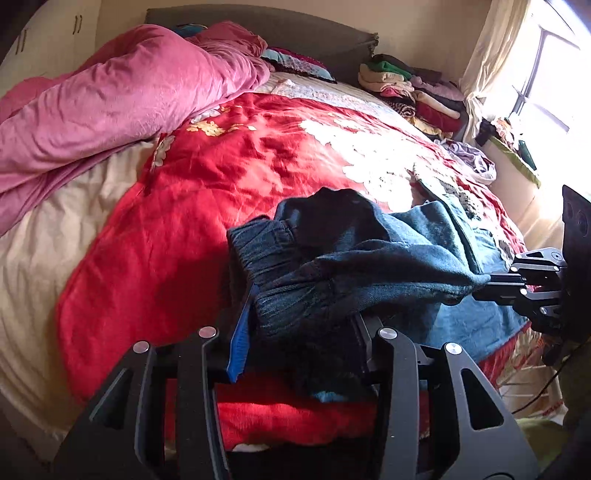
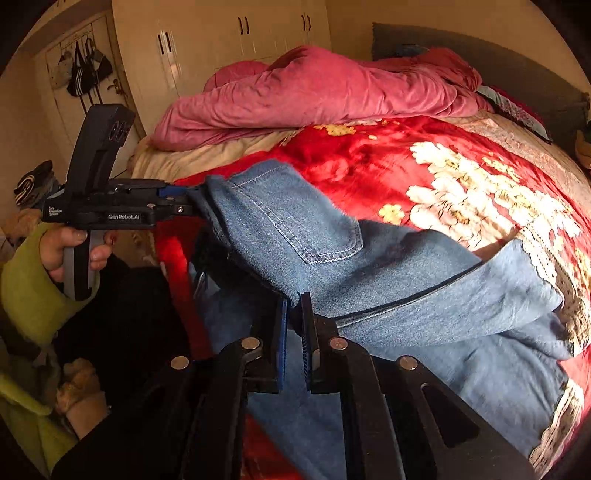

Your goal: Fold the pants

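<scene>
Pants (image 2: 388, 280) hang bunched between your two claws near the foot of the bed (image 1: 44, 266), blue denim with the waistband end lifted and the legs trailing down onto the red floral blanket (image 1: 207, 192). Your left claw (image 1: 295, 332) is clamped on the gathered elastic waistband; in its own view the denim fills the gap between the fingers, and the right wrist view shows its tip pinching a denim edge beside the back pocket (image 2: 295, 218). Your right claw (image 2: 294, 332) has its blue pads (image 2: 282, 339) drawn close on a fold of denim; it looks clamped on the cloth, though the fabric hides the contact line.

Ahead of the pants, the blanket lies flat and bare toward the headboard (image 1: 266, 26). On your left side a pink duvet (image 1: 122, 96) is heaped along that edge of the bed. At the far right corner a stack of folded clothes (image 1: 413, 92) sits near the curtain (image 1: 491, 48) and window. Pale wardrobe doors (image 2: 221, 48) stand beyond the duvet, well apart from the pants.
</scene>
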A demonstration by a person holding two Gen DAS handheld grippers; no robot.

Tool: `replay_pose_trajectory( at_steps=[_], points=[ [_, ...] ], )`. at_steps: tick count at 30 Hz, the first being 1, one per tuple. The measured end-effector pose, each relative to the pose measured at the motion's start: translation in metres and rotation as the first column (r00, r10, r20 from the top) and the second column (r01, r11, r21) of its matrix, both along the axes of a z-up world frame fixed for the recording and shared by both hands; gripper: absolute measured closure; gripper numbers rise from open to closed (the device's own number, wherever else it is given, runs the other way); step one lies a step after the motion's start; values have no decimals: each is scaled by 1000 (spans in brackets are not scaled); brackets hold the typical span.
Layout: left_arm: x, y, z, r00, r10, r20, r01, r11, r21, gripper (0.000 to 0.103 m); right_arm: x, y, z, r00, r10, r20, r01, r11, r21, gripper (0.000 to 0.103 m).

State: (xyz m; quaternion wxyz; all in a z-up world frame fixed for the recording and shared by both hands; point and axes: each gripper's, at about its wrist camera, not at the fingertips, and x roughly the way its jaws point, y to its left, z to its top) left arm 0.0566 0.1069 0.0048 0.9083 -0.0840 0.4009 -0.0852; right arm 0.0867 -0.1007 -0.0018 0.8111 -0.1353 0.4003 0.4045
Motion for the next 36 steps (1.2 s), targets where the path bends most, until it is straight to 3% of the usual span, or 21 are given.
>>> replay_pose_trajectory(
  at_steps=[7, 15, 18, 21, 23, 26, 30, 33, 36],
  points=[
    [-18, 11, -10, 997, 21, -73, -22, 1000, -17, 51, -18, 9, -30, 998, 15, -67, -19, 998, -53, 96],
    [-48, 21, 31, 997, 76, -8, -76, 997, -8, 50, -21, 9, -36, 995, 30, -91, -35, 998, -46, 93],
    [-30, -6, 35, 1000, -3, -2, 3, 1000, -31, 50, -24, 9, -36, 993, 48, -105, -53, 997, -47, 87],
    [-7, -31, 22, 998, -46, -32, 46, 999, -12, 52, -26, -3, -24, 995, 32, -97, -33, 999, -3, 87],
    [1, -41, 4, 996, -45, -75, 49, 997, 53, 54, -27, -11, -15, 997, 9, -71, -6, 999, 35, 85],
    [2, -42, -17, 992, -36, -121, 45, 996, 78, 55, -23, -16, -13, 999, -34, -40, 36, 998, 48, 83],
    [-7, -47, -24, 993, -34, -113, 49, 990, 130, 55, -10, -6, -33, 993, -54, -103, 56, 998, 17, 79],
    [-8, -45, -28, 993, -38, -110, 52, 991, 121, 55, -2, 3, -54, 981, -93, -168, 82, 994, -75, 75],
    [-10, -46, -28, 994, -35, -99, 47, 992, 120, 55, -2, -2, -52, 978, -103, -181, 97, 994, -41, 74]
  ],
)
